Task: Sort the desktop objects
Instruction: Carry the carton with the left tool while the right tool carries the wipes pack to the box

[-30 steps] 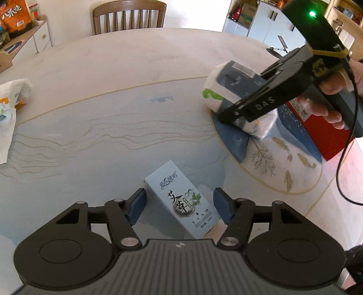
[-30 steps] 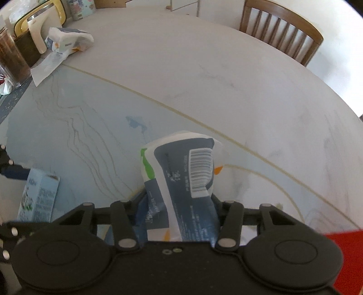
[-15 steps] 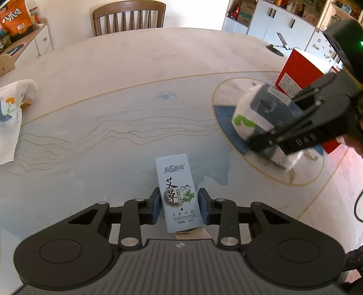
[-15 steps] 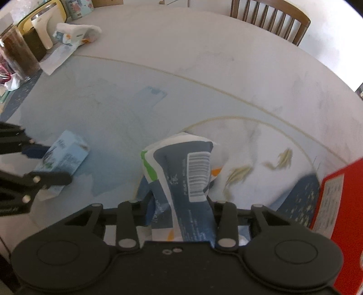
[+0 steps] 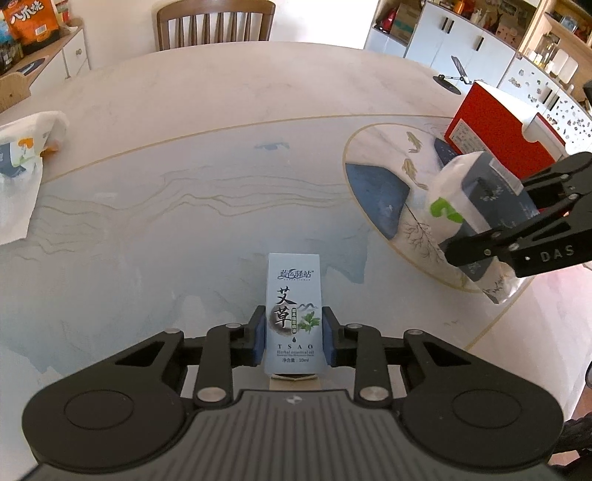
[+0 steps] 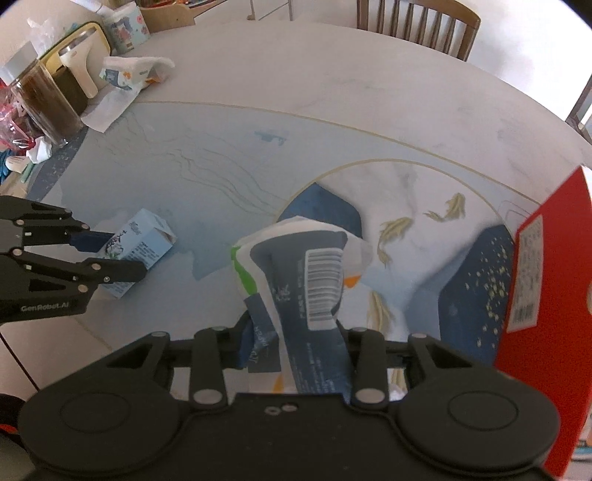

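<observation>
Oil box [image 5: 294, 314]: pale blue carton standing on the table [image 5: 185, 207], near edge, between my left pads. Its front reads "TSAO" and "Herbal essential oil", with large Chinese characters and a green leaf sprig above; the small line beneath seems to give a volume.
Left gripper [image 5: 294, 338]: my jaws are closing on the oil box, blue pads flat against both its sides. I point steeply down at the table. In the right view my side plate reads "GenRobot.AI".
Tissue pack [image 6: 303, 292]: soft white and dark blue packet with a green mark, a barcode on its upper face and the word "PAPER" on a fold. It hangs above the round fish panel at the table's right.
Right gripper [image 6: 296, 344]: my jaws are clamped on the tissue pack, which is squeezed narrow between them. I point steeply down. From the left view my arm shows the letters "DAS".
Red box [image 5: 503, 140]: upright at the far right of the table, just beyond the tissue pack, with a white printed label too small to read.
Snack bag [image 5: 33, 20]: orange, on a sideboard at far left, with bold white Chinese characters.
Jar [image 6: 44, 103]: dark contents, grey lid, far left table edge.
Chair [image 5: 216, 24]: wooden, at the far side.
</observation>
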`<state>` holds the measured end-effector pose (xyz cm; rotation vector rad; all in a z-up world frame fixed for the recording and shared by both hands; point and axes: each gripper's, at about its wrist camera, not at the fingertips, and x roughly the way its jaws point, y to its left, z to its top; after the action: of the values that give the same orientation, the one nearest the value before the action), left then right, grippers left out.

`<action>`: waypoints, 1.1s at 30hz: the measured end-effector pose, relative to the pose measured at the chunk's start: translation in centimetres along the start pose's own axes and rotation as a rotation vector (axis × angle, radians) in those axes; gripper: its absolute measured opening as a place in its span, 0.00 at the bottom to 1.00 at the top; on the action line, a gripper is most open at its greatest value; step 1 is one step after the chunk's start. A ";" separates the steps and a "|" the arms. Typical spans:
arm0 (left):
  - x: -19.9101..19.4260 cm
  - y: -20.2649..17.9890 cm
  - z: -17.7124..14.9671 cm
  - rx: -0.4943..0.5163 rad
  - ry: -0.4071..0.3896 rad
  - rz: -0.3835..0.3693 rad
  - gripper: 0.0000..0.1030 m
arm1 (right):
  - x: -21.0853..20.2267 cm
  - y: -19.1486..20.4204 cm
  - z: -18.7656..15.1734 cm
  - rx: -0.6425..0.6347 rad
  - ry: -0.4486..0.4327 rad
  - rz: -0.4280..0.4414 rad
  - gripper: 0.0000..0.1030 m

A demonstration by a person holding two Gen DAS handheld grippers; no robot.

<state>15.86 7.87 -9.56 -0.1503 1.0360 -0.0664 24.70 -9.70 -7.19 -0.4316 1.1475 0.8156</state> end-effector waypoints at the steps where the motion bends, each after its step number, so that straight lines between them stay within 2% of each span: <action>1: -0.1 0.0 -0.1 -0.001 -0.001 -0.003 0.27 | -0.2 0.0 -0.2 0.004 -0.003 0.002 0.35; 18: -2.6 -1.6 -2.0 0.006 -0.008 -0.048 0.27 | -3.6 0.1 -3.5 0.059 -0.041 0.019 0.35; 33: -4.9 -8.0 0.6 0.159 -0.051 -0.141 0.27 | -8.6 -2.7 -6.4 0.158 -0.134 0.015 0.35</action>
<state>14.05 0.69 -3.88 -0.0798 0.9644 -0.2713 21.19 -18.74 -1.90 -0.2340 1.0826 0.7495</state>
